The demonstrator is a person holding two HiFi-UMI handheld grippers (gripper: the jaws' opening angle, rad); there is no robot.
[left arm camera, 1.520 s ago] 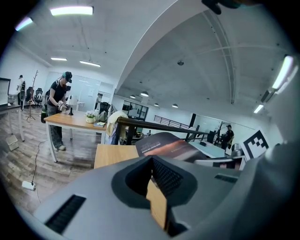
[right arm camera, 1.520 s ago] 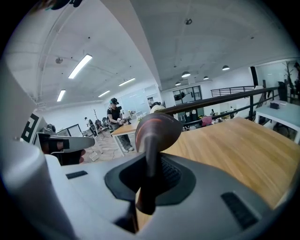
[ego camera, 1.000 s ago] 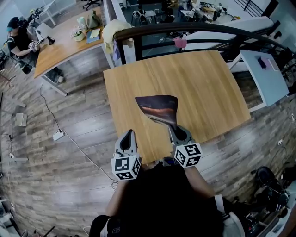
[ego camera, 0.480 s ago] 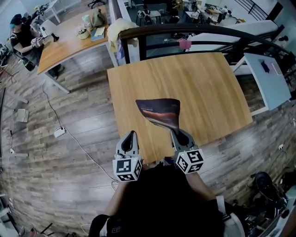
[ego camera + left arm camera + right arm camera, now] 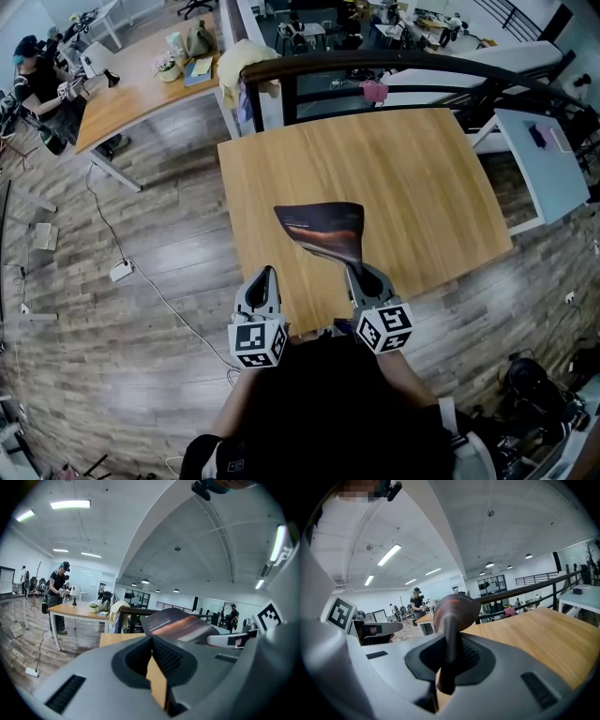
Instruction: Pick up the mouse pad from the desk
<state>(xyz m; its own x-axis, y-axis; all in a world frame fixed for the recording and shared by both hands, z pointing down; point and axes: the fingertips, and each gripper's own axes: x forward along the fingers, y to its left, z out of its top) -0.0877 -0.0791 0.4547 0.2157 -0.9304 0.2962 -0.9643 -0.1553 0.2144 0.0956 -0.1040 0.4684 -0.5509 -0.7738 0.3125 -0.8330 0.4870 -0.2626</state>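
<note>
The near edge of the dark, thin rectangular mouse pad with a reddish-orange glow printed on it [image 5: 323,225] disappears between the jaws of the right gripper [image 5: 353,270], so how deep the grip goes cannot be seen. In the right gripper view the right gripper [image 5: 446,651] pinches that edge, and the mouse pad [image 5: 453,607] curls up and away ahead of it, edge-on, its face mostly hidden. The small pale print on the pad is too fine to read.

From the left gripper view the mouse pad [image 5: 180,624] hangs off to the right and ahead, apparently raised above the light wooden table [image 5: 116,639]. The head view alone does not show whether its far edge clears the table [image 5: 403,178].

The left gripper [image 5: 264,272] sits beside the right one at the table's near edge, with its jaws pressed together on nothing [image 5: 157,670]. Both hands are hidden under the person's dark clothing.

Against the earlier frames, the pad's curl, the pinch and both grippers' places look unchanged; only the head view's framing has shifted slightly.
</note>
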